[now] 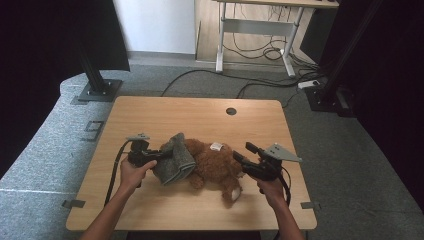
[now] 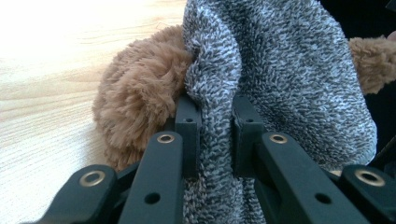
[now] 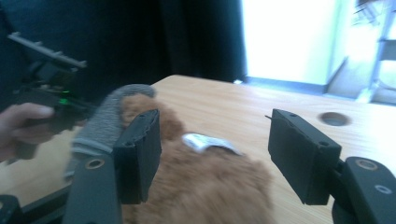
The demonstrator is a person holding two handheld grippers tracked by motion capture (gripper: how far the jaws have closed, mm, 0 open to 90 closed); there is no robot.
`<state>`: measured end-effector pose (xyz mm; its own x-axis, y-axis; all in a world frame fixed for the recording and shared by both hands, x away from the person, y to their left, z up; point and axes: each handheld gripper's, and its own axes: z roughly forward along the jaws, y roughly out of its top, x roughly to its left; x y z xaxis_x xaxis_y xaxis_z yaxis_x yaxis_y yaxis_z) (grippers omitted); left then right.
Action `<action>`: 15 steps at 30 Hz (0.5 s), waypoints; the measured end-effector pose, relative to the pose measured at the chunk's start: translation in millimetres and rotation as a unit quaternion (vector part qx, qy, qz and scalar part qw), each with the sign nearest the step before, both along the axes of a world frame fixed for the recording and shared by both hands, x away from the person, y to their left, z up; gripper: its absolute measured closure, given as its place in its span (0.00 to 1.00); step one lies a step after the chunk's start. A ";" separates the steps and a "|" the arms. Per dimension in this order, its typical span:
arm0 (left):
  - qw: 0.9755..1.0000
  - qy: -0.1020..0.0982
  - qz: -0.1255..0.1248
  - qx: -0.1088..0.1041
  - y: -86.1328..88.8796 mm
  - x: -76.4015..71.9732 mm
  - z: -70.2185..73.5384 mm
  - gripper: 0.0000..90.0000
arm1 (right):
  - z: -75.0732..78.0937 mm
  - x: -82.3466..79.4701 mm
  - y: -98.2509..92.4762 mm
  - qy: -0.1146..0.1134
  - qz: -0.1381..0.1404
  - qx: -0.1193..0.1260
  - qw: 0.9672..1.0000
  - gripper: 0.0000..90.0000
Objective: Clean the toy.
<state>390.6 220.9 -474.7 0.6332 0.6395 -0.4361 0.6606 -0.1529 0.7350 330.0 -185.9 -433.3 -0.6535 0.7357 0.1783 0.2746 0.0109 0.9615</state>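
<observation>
A brown plush teddy bear (image 1: 216, 166) lies near the middle of the wooden table (image 1: 165, 112), with a grey knitted garment (image 1: 176, 159) pulled over its end toward the left gripper (image 1: 156, 155). That gripper's jaws are clamped on a fold of the knit, pinching the fabric just beside the bear's fur. The right gripper (image 1: 241, 152) hangs just above the bear's other side, jaws spread wide with nothing between the pads; a white label (image 1: 216, 146) lies on the fur.

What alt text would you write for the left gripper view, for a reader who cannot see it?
The left gripper, with two black jaws, is shut on a fold of a grey knitted fabric garment. The garment covers part of a brown fluffy plush toy, which lies on a light wooden table.
</observation>
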 end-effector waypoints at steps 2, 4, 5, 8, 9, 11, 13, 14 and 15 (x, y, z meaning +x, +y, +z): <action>1.000 0.001 0.000 0.000 0.1 0.0 0.1 0.84 | 1.6 5.2 16.2 0.012 0.016 -0.014 1.000 0.38; 1.000 0.001 0.000 0.001 0.2 -0.1 0.2 0.84 | -0.1 13.0 30.7 0.028 0.026 -0.031 0.999 0.38; 1.000 0.002 -0.001 0.002 0.4 0.0 0.2 0.84 | -2.3 17.9 36.2 0.036 0.028 -0.039 0.998 0.38; 1.000 0.006 -0.003 0.002 0.3 0.1 -1.2 0.84 | -9.7 32.2 43.4 0.070 0.024 -0.051 0.996 0.36; 1.000 0.007 -0.003 0.001 0.5 0.2 -1.8 0.84 | -12.3 36.0 43.7 0.078 0.021 -0.057 0.995 0.36; 1.000 0.009 -0.003 -0.002 1.2 0.6 -2.8 0.84 | -18.0 42.2 43.3 0.093 0.015 -0.071 0.993 0.34; 1.000 0.010 -0.003 -0.004 1.4 0.9 -3.3 0.84 | -24.4 47.3 42.0 0.111 0.012 -0.080 0.990 0.32; 1.000 0.010 -0.003 -0.004 1.3 1.0 -3.3 0.84 | -28.0 49.5 41.7 0.121 0.010 -0.086 0.989 0.32; 1.000 0.011 -0.003 -0.005 1.3 1.0 -3.3 0.84 | -31.5 51.2 41.2 0.127 0.008 -0.094 0.987 0.32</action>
<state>391.7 222.1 -478.0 0.6274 0.6314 -0.4558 0.6754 -0.1499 0.7221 381.2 -144.6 -464.8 -0.6164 0.7616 0.2001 0.5056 0.1880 0.8421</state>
